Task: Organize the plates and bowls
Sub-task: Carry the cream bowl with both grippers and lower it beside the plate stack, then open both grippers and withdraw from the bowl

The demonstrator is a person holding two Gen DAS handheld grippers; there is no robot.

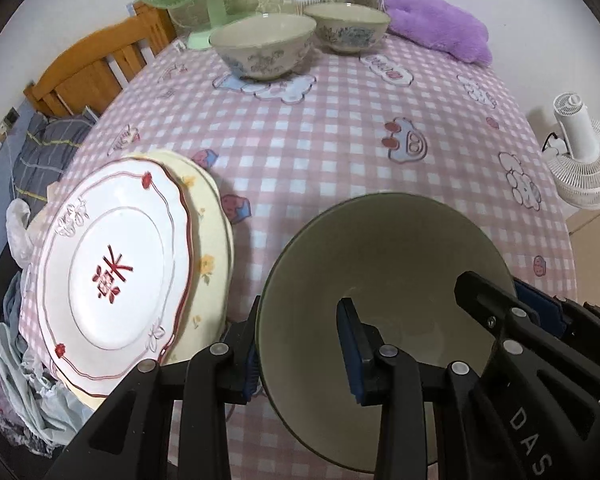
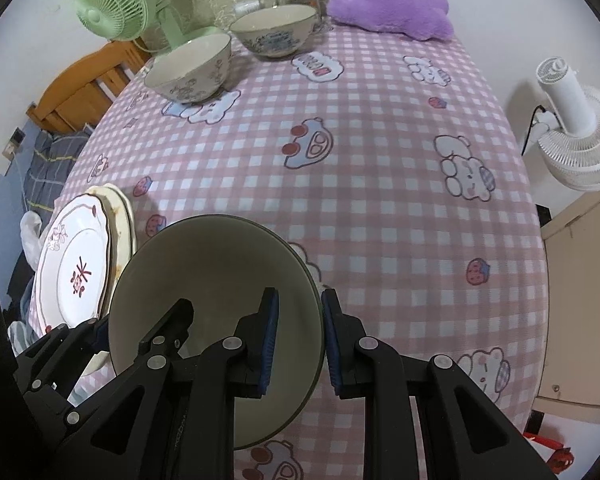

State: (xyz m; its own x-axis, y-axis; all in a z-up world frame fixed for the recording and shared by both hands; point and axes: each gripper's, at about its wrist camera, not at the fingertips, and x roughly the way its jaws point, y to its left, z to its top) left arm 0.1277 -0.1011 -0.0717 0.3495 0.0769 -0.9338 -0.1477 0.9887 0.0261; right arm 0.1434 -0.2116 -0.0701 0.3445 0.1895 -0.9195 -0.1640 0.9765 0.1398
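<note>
Both grippers pinch one green bowl (image 1: 384, 264) by its rim: the left gripper (image 1: 300, 354) at nine o'clock, the right gripper (image 2: 300, 346) at three, jaws nearly closed on it. Stacked plates (image 1: 112, 272) lie at its nine o'clock on the bench (image 1: 340, 140). Two patterned bowls (image 1: 264, 44) sit far off at twelve.

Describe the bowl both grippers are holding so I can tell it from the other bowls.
Start at the pink checked tablecloth and come to its near edge, right of the stacked plates. The held bowl is there, plain with a dark rim, clamped at opposite sides; the two floral bowls by the green fan stand far off.
</note>
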